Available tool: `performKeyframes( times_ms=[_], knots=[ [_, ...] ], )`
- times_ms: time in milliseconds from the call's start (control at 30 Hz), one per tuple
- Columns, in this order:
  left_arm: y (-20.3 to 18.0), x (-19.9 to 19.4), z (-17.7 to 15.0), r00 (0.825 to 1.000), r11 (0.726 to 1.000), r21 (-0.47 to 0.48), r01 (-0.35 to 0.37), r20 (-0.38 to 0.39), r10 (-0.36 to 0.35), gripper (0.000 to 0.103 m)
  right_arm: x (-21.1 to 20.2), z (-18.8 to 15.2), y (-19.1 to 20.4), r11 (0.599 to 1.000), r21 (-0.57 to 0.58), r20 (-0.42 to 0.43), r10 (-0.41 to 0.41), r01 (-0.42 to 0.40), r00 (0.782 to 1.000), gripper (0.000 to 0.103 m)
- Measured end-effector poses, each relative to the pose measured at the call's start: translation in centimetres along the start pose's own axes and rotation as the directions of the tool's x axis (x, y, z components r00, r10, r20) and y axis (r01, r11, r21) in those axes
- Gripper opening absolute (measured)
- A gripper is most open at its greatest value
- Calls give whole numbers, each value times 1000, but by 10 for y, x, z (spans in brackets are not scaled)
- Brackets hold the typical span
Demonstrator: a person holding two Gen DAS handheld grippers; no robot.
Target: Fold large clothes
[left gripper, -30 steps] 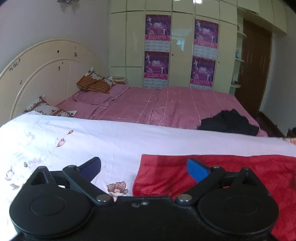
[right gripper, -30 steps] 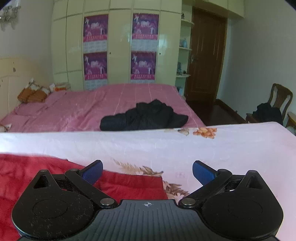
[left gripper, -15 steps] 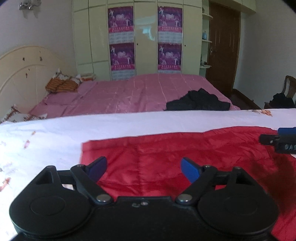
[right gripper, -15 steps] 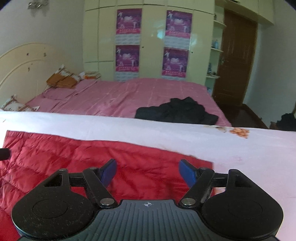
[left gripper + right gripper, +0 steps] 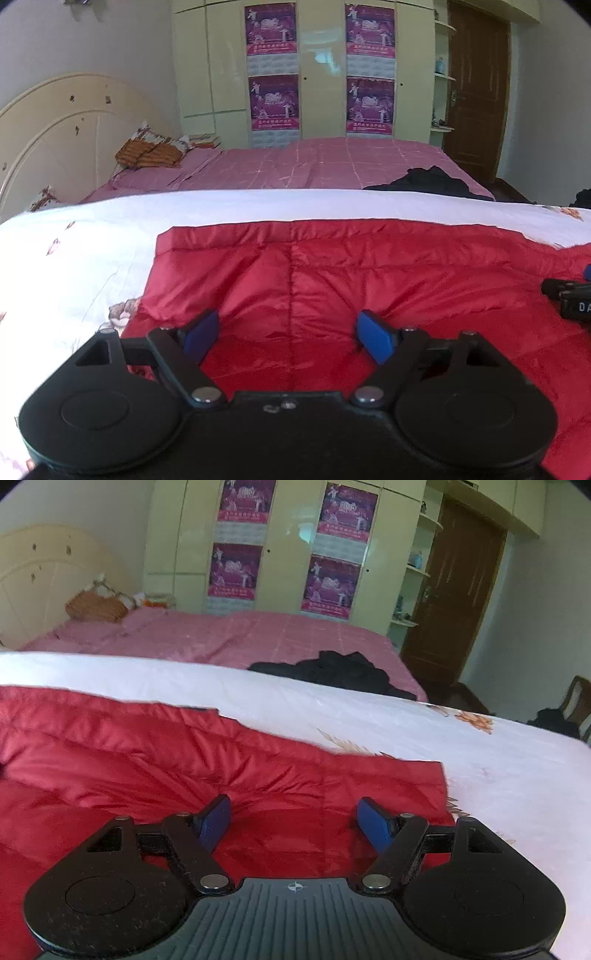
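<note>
Red quilted fabric, a padded jacket (image 5: pixel 369 280) by the look of it, lies spread flat on the white flowered sheet (image 5: pixel 74 258) of the near bed, and we see it fill the ground just ahead of both tools. In the left wrist view our left hand-held gripper (image 5: pixel 290 334) hangs low over the jacket's left part, with the garment's left edge a little to the left of its fingers and the far hem well ahead. Its jaws have just been closing, yet they stand wide apart, and only flat red cloth lies below the gap; we cannot tell whether the blue pads (image 5: pixel 375 336) brush the fabric, and nothing is pinched. At the right edge of that view a black part of the right tool sits over the jacket.

In the right wrist view our right hand-held gripper (image 5: pixel 293 819) sits over the jacket's right part, near its right edge and the corner where red meets white sheet. Its jaws are fairly wide, with red cloth beneath the gap and nothing clamped.

Beyond the near bed lies a pink bed (image 5: pixel 258 638) with a dark heap of clothes (image 5: pixel 332 672) on it.
</note>
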State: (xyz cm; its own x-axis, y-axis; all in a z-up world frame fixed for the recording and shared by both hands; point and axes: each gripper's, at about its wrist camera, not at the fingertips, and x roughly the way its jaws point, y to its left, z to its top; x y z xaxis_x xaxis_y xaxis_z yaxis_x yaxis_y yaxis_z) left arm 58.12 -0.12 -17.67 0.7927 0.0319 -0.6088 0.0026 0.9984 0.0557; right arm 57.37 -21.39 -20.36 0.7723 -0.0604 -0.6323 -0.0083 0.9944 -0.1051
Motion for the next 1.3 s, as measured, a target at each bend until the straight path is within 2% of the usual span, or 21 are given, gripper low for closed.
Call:
performKeyframes(
  times_ms=[167, 333, 400, 733, 933, 1100, 1300],
  knots=[
    [8, 6, 2, 999, 999, -33, 8, -36, -9, 86, 14, -3, -18, 997, 70, -41, -40, 43, 998, 75],
    [12, 0, 5, 998, 999, -30, -18, -59, 16, 85, 12, 6, -31, 994, 108, -81, -14, 22, 997, 75],
    [13, -9, 7, 998, 999, -34, -18, -52, 16, 81, -2, 7, -36, 993, 121, -67, 5, 3, 998, 75],
    [9, -69, 12, 999, 999, -27, 43, -25, -44, 82, -89, 4, -11, 992, 67, 49, 107, -110, 993, 75],
    [1, -87, -2, 996, 997, -8, 73, -41, -73, 82, -113, -16, 9, 988, 45, 44, 149, -151, 988, 75],
    [0, -85, -26, 997, 999, 27, 38, -71, -36, 83, -116, -34, 13, 988, 37, 22, 148, -149, 989, 75],
    [5, -74, -39, 996, 999, 53, 2, -91, 2, 85, -101, -54, 7, 996, 10, -8, 86, -86, 996, 75]
  ],
)
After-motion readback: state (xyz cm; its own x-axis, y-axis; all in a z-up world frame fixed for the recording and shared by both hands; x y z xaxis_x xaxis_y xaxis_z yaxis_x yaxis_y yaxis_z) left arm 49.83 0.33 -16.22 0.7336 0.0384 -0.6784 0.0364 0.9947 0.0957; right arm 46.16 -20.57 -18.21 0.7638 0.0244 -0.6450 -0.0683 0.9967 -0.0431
